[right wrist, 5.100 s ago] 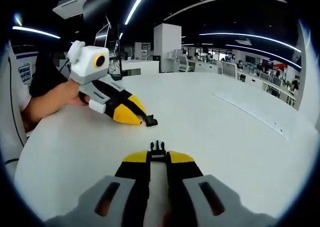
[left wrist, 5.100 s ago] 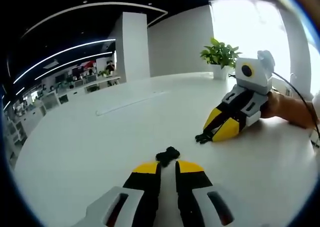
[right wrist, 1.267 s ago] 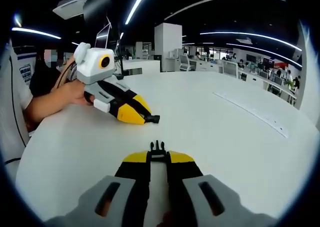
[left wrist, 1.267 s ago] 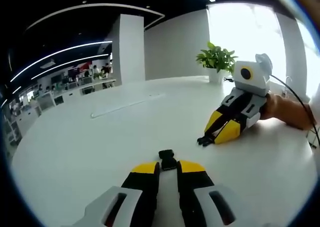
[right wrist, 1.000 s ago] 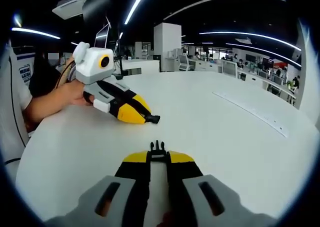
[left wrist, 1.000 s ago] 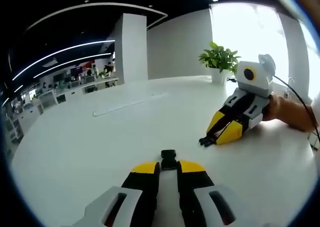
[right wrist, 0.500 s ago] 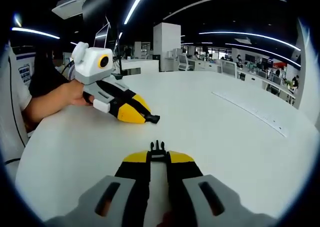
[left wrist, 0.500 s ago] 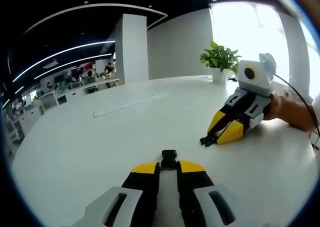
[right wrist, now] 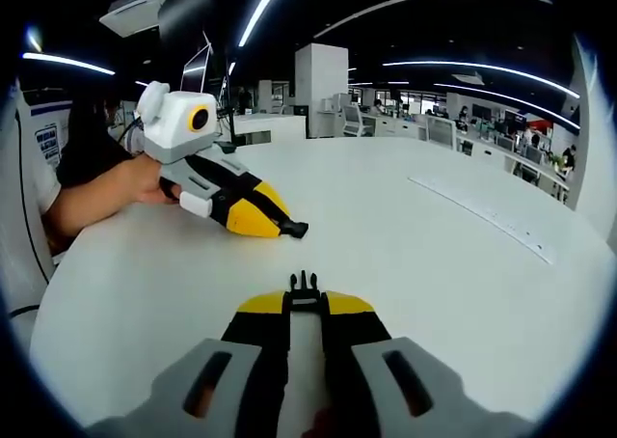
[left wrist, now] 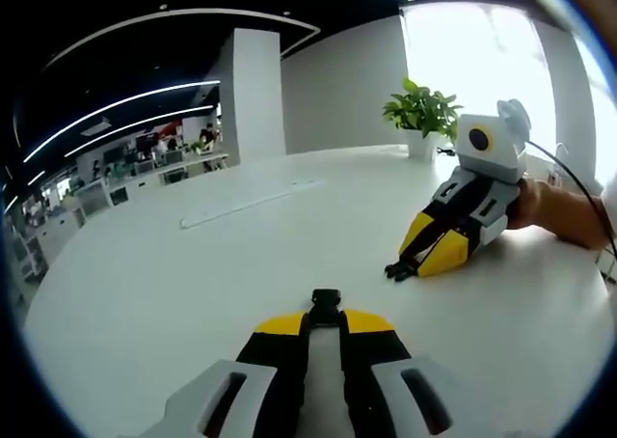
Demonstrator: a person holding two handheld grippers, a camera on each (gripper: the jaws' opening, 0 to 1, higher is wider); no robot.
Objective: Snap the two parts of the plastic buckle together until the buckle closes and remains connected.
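My left gripper [left wrist: 325, 320] is shut on the black socket half of the buckle [left wrist: 325, 305], which sticks out straight ahead from between the yellow tips. My right gripper [right wrist: 305, 305] is shut on the pronged half [right wrist: 305, 285], prongs pointing forward. Both hover low over the white table [left wrist: 174, 284]. In the left gripper view the right gripper [left wrist: 405, 262] lies to the right, its pronged half [left wrist: 394, 267] near the tabletop. In the right gripper view the left gripper [right wrist: 280, 228] sits at upper left with the socket half [right wrist: 293, 230] at its tip. The two halves are apart.
A potted plant [left wrist: 421, 115] stands at the table's far edge. A long pale strip [left wrist: 253, 199] lies flat on the table, also the strip [right wrist: 487, 216] at the right. A person's hands [right wrist: 106, 192] hold the grippers. Office desks lie beyond.
The socket half in my left gripper sat skewed at first and now points straight forward. The left gripper has shifted only slightly; the right gripper has held still.
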